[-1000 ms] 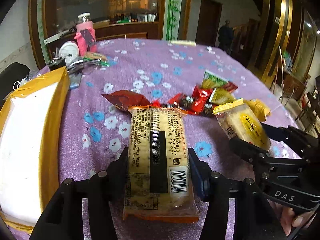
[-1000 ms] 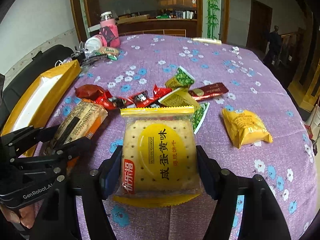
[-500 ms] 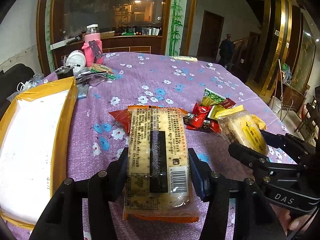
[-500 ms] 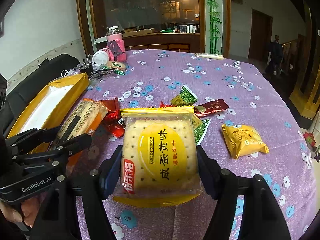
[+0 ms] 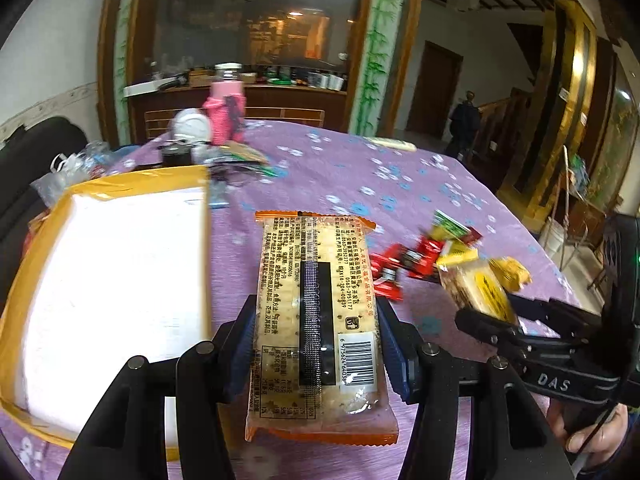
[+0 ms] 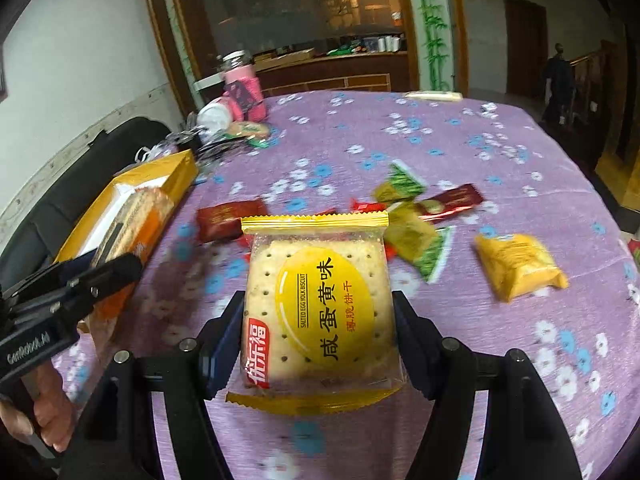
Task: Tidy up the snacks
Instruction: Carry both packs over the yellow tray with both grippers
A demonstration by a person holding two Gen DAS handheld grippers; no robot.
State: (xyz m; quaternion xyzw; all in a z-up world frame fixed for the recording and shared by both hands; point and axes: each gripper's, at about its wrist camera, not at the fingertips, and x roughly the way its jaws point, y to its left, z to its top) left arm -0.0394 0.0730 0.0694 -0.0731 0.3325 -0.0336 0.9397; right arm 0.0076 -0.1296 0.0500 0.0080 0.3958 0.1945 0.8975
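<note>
My left gripper is shut on a long orange-edged cracker pack, held above the purple tablecloth just right of the yellow box with a white inside. My right gripper is shut on a square salted egg yolk biscuit pack, held above the table. It also shows in the left wrist view at the right. The left gripper's pack shows in the right wrist view beside the box. Loose snacks lie in a heap mid-table.
A yellow snack packet lies alone at the right. A red packet lies left of the heap. A pink bottle, a white cup and clutter stand at the far left edge. A dark chair stands beside the box.
Both grippers have risen and swung left toward the yellow box, each still holding its pack. The snack heap has stayed in place.
</note>
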